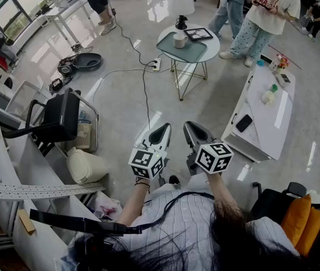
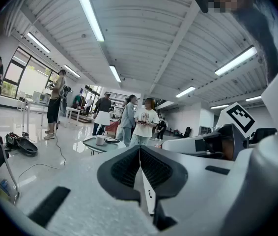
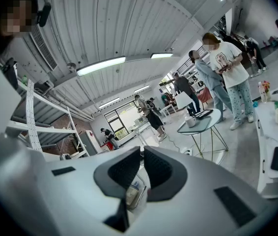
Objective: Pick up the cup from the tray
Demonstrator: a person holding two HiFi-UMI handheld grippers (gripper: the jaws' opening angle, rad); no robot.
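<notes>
A white cup (image 1: 180, 39) stands on a grey-green tray (image 1: 191, 52) on a small round table (image 1: 210, 48) far ahead across the floor. The left gripper view shows the cup (image 2: 100, 140) small in the distance, as does the right gripper view (image 3: 191, 122). Both grippers are held close to the person's chest, side by side, pointing toward that table. My left gripper (image 1: 164, 127) is shut, its pads (image 2: 129, 168) meeting with nothing between them. My right gripper (image 1: 188, 125) is shut and empty too. Neither is anywhere near the cup.
A white lamp (image 1: 181, 4) and a dark frame (image 1: 198, 34) share the round table. A long white table (image 1: 264, 114) with a phone (image 1: 243, 123) stands at the right. Cables and a power strip (image 1: 156, 65) lie on the floor. A black chair (image 1: 61, 117) and shelving are at the left; people (image 1: 264, 16) stand behind.
</notes>
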